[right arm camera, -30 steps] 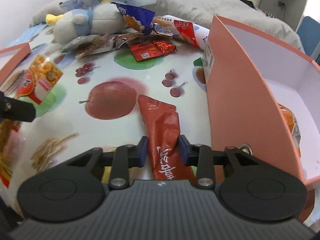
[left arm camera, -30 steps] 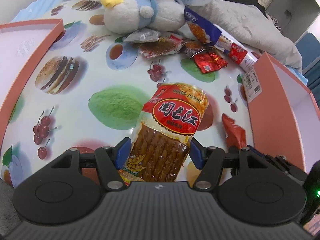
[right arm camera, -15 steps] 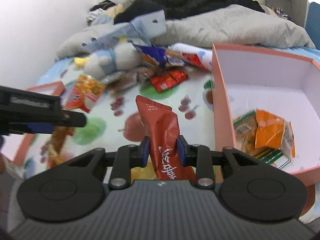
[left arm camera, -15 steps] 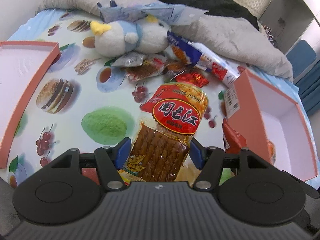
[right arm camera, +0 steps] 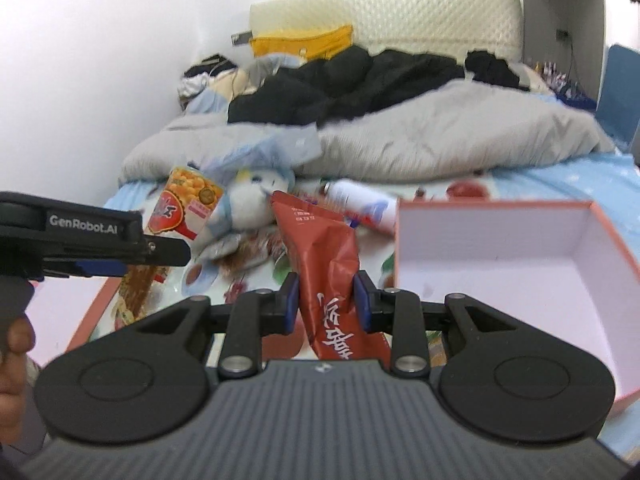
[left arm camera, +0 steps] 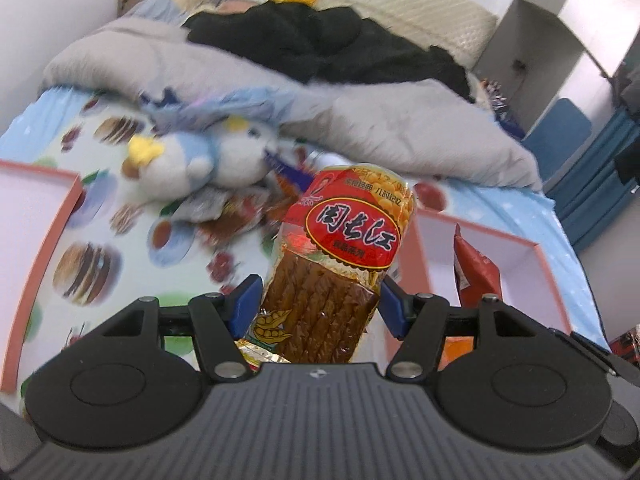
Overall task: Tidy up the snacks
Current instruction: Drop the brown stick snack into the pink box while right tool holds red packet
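My left gripper is shut on a tall clear packet of brown snack sticks with a red and yellow label, held up above the bed. My right gripper is shut on a red crinkled snack bag, also lifted. The red bag shows at the right of the left wrist view, in front of the pink box. From the right wrist camera, the left gripper with its packet reaches in from the left. Loose snack packets lie by a plush toy.
Two pink-rimmed white boxes sit on the fruit-print sheet: one at the left, one at the right. A grey quilt, black clothes and a white tube lie beyond. A hand holds the left gripper's handle.
Both grippers have risen well above the sheet with their packets still clamped. The views now tilt up, showing the headboard and far wall.
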Motion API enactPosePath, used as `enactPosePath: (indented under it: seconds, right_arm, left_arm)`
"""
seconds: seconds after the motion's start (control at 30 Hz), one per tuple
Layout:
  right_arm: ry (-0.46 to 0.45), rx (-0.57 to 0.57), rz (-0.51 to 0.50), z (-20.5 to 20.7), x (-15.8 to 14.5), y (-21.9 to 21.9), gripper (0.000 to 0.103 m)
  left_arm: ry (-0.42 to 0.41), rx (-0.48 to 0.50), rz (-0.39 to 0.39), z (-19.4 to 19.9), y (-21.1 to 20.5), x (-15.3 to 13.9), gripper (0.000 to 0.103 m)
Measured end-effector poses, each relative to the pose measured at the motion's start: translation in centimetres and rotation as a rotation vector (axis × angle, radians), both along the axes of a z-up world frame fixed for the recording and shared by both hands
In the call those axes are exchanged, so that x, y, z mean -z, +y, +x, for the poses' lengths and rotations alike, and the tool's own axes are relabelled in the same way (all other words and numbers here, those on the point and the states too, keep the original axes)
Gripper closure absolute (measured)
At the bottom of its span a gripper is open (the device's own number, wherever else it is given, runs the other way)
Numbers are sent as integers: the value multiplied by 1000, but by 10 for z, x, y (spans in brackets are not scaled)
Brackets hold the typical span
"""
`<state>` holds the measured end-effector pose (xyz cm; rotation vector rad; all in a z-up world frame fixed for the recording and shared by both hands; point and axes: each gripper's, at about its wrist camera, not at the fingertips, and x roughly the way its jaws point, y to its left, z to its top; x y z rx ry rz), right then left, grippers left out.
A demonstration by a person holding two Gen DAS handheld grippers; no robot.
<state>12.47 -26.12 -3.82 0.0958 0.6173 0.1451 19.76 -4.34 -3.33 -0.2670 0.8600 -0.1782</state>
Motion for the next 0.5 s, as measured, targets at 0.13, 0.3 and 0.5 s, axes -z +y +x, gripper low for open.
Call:
enactPosePath:
  seconds: [0.13, 0.3, 0.5]
  right_arm:
    - [-25, 14, -5, 4, -14, -15, 71]
    - [-50, 47, -4, 7, -25, -35, 71]
    - [-56, 101, -5, 12, -25, -63, 71]
  left_arm:
    - [-27, 35, -3, 4, -17, -18, 36]
    - [-55, 66, -16, 9, -37, -37, 36]
    - [-60, 120, -26, 20, -72, -43, 36]
